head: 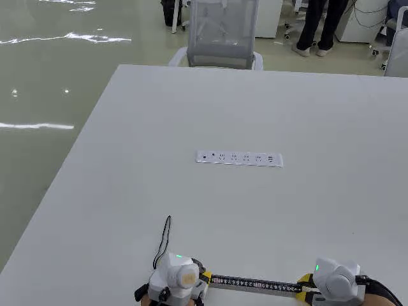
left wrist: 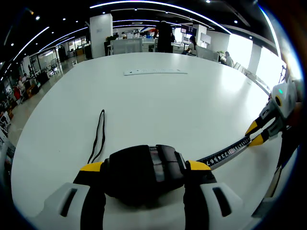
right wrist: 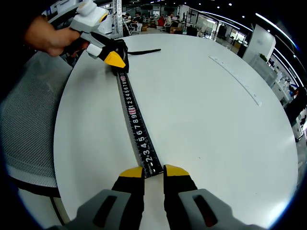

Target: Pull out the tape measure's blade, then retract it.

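A black tape measure case [left wrist: 144,179] sits between the yellow-tipped fingers [left wrist: 91,166] of my left gripper [left wrist: 144,167], which is shut on it. Its blade [head: 255,284] is pulled out flat over the white table toward the right. My right gripper [right wrist: 152,171] is shut on the blade's end [right wrist: 149,165], numbers facing up. In the head view the left gripper [head: 203,280] and right gripper [head: 303,288] are at the table's near edge, the blade stretched between them. The case's black wrist strap [head: 163,241] lies on the table behind the left gripper.
A white power strip [head: 239,158] lies across the middle of the table [head: 191,127]. A grey mesh chair [head: 223,29] stands at the far edge, and a person [head: 319,25] stands beyond it. A hand [right wrist: 50,38] holds the left gripper.
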